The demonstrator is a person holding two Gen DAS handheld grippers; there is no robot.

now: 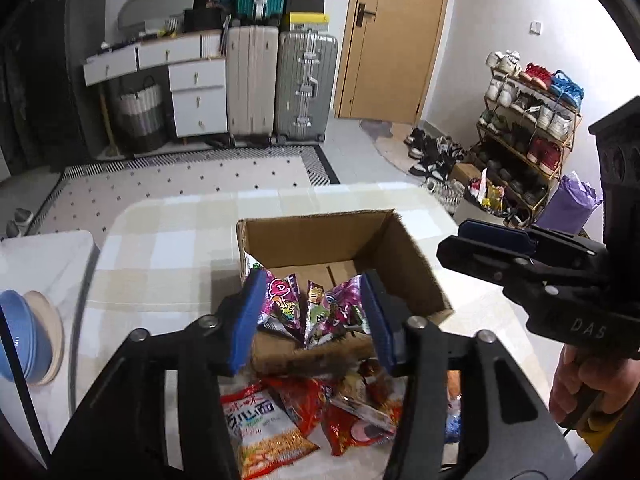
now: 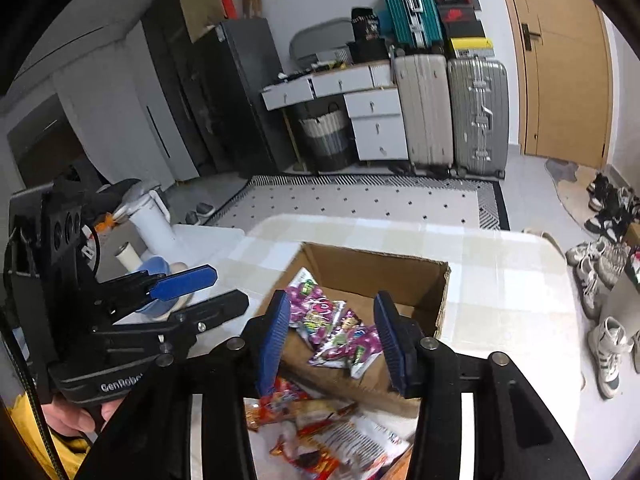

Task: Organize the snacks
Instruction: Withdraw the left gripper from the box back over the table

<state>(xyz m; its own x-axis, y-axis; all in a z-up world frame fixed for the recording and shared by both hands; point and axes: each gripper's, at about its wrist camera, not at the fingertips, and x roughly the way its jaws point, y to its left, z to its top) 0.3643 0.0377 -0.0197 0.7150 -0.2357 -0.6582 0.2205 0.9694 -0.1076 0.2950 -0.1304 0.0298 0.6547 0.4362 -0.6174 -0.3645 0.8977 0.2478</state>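
The left gripper (image 1: pixel 314 316) hangs above the near edge of the cardboard box (image 1: pixel 404 256) with its jaws parted and nothing between the blue pads (image 1: pixel 246 320); the purple packets seen through the gap lie loose on the box floor, not pinched. Straight ahead of and below this tool, 3 or so purple snack packets (image 1: pixel 320 304) already sit inside the box, so part of the sorting looks done. Below and behind its fingers, on the checked tablecloth (image 1: pixel 168 248), a heap of red and orange snack bags (image 1: pixel 304 408) waits outside the box, the noodle bag (image 1: pixel 260 428) nearest the left finger; this is the bulk of what is left. To the right, the right gripper (image 2: pixel 334 340) is also released and empty, poised over the same near wall of the box, with the purple packets just beyond its tips and the unsorted bags under its fingers. By my judgement the job is in its early part: a few packets boxed, the larger pile yet to go in.
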